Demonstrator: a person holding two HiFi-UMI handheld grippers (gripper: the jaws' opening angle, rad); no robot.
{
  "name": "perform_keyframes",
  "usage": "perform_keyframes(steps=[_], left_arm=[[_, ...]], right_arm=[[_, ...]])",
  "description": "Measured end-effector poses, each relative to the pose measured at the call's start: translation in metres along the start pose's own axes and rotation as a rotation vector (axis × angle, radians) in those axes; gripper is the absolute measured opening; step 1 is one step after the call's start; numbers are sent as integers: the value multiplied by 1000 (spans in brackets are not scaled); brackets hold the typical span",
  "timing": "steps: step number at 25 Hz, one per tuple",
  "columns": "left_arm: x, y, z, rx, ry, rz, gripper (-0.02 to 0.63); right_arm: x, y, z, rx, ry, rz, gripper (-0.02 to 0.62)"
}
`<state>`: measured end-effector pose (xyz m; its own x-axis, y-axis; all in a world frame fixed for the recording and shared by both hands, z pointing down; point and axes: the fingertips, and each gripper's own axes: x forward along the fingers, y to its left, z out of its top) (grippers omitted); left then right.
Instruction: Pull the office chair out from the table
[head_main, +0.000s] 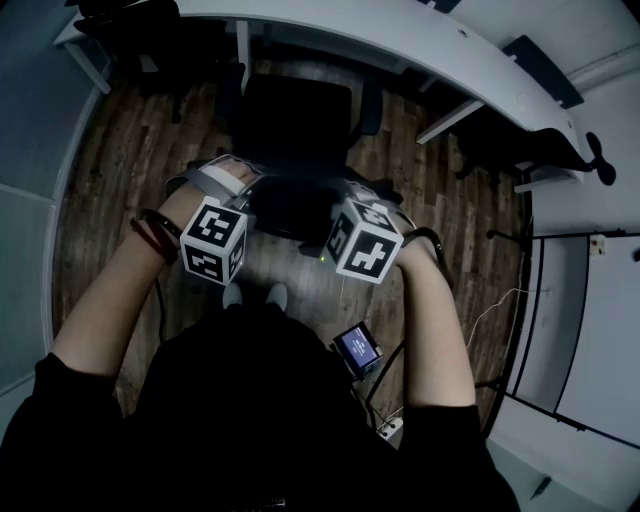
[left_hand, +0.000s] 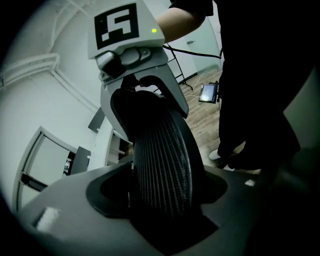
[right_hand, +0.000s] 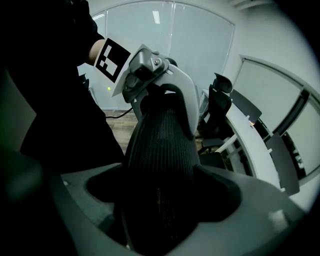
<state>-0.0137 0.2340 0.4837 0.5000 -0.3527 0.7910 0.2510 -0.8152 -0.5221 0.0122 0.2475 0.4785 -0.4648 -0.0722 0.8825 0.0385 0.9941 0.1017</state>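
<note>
The office chair (head_main: 295, 115) stands on the plank floor (head_main: 120, 150), close to the edge of the curved white worktop (head_main: 400, 35). Bare floor lies open behind it, toward me. Both my forearms (head_main: 120, 300) reach forward and down. My left gripper (head_main: 238, 180) and right gripper (head_main: 352, 198) each have their fingers (left_hand: 65, 200) clamped on the top edge of the ribbed black mesh backrest (right_hand: 160, 165).

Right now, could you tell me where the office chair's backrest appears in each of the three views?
Head view: the backrest sits at the centre, seen from above.
Left gripper view: at the centre, its ribbed mesh edge rises from the bottom.
Right gripper view: at the centre, again rising from the bottom.
Shared landmark: the white curved table, along the top, at the left and at the right.
</note>
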Motion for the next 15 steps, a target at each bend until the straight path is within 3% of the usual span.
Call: perform_keyframes(steps=[3,5,8,11,12,14,15], left_arm=[[-8,2,2,-27,-24,2,327],[-24,7,6,-109,-66,30,344],[-61,14,21,-344,-216,52,308],[-103,36,28,-592,-378,149,161],[-117,48,28,-682,-442,194,109],[-146,72,30,-897,-610,268,12],[-158,81,31,-1001,-694,292,6]], right_arm=[[-14,5,5,33,-13,-24,436],[-31,11,15,57,-65,-49,436],[-65,13,33,138,-235,-131,436],[-120,6,67,277,-529,-246,422],[-138,3,78,341,-628,-278,374],[-164,-2,85,441,-734,-342,142],[-172,-5,83,472,-754,-378,39]])
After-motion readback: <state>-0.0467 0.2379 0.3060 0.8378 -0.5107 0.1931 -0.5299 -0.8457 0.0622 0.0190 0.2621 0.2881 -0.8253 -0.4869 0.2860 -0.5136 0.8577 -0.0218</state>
